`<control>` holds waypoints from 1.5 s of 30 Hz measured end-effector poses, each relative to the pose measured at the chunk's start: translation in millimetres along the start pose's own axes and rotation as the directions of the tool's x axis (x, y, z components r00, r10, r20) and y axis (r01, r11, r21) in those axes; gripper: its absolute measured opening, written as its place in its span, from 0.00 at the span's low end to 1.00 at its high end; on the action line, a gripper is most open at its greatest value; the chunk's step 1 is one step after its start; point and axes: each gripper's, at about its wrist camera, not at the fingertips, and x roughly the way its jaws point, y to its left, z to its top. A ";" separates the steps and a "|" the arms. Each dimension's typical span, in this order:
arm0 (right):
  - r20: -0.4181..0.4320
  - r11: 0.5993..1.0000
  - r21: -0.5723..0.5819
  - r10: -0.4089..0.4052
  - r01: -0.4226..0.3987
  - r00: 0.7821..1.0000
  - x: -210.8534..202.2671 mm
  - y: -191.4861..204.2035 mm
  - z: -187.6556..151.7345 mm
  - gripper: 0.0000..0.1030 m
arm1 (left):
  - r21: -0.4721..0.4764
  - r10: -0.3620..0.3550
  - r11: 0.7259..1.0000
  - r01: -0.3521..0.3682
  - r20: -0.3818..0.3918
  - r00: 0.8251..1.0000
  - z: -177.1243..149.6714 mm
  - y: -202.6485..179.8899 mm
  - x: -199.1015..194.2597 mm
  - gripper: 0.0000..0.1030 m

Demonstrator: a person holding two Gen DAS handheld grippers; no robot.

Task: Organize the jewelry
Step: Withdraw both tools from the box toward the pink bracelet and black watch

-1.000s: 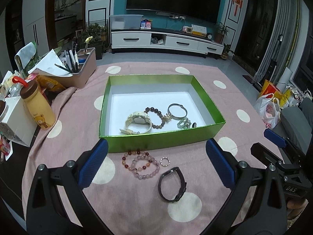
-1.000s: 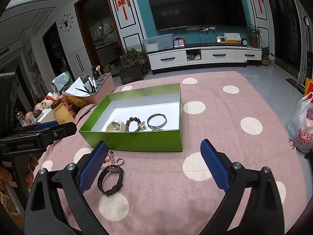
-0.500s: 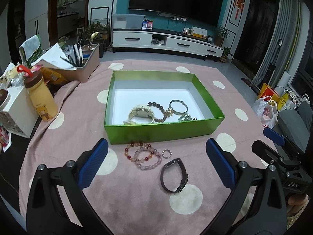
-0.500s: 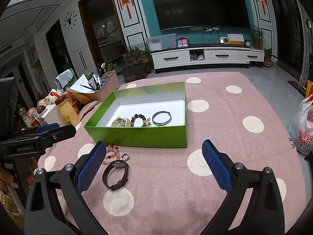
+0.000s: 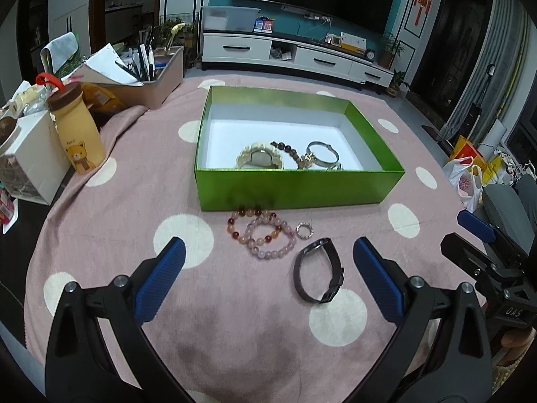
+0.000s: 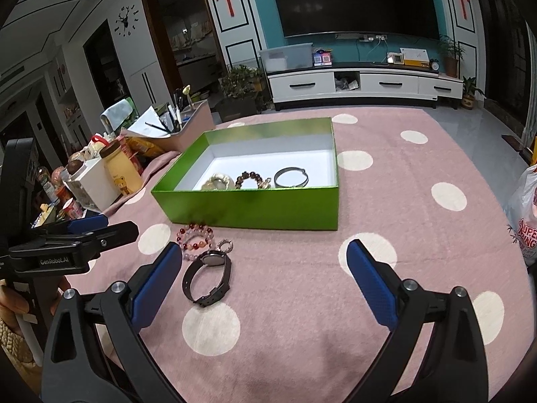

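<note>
A pale watch [image 5: 261, 159], a dark bead bracelet [image 5: 288, 149] and a bangle [image 5: 321, 154] are already laid in the green box [image 5: 295, 188]; two bead bracelets [image 5: 261, 233], a ring [image 5: 304, 230] and a black watch [image 5: 319, 270] are left on the bench [image 5: 100, 235] near its front edge. The left gripper [image 5: 268, 277] and right gripper [image 6: 261, 280] are held above them, fingers spread and empty.

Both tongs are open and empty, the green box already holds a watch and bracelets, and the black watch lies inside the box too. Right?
Not quite. The black watch lies outside the green box, on the cloth in front of it, beside the bead bracelets and a small ring; the left wrist view shows it. The rest holds.
</note>
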 end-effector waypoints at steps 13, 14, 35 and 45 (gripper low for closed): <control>-0.037 1.000 -0.015 0.014 -0.014 0.999 10.5 7.1 -8.9 0.96 | 0.022 -0.010 1.000 0.010 -0.005 1.000 -6.1 -3.4 4.5 0.98; -0.038 1.000 -0.017 0.014 -0.015 0.999 11.1 7.7 -9.1 0.96 | 0.022 -0.010 1.000 0.010 -0.005 1.000 -6.3 -3.0 5.0 0.98; -0.083 0.999 -0.044 0.020 -0.023 0.996 34.9 18.4 -8.1 0.96 | 0.016 0.001 1.000 -0.001 -0.018 1.000 -7.4 13.9 22.8 0.98; -0.092 0.999 -0.041 0.018 -0.022 0.996 41.5 8.4 -11.1 0.96 | 0.020 0.039 0.999 -0.039 -0.019 0.999 -10.2 21.0 31.1 0.98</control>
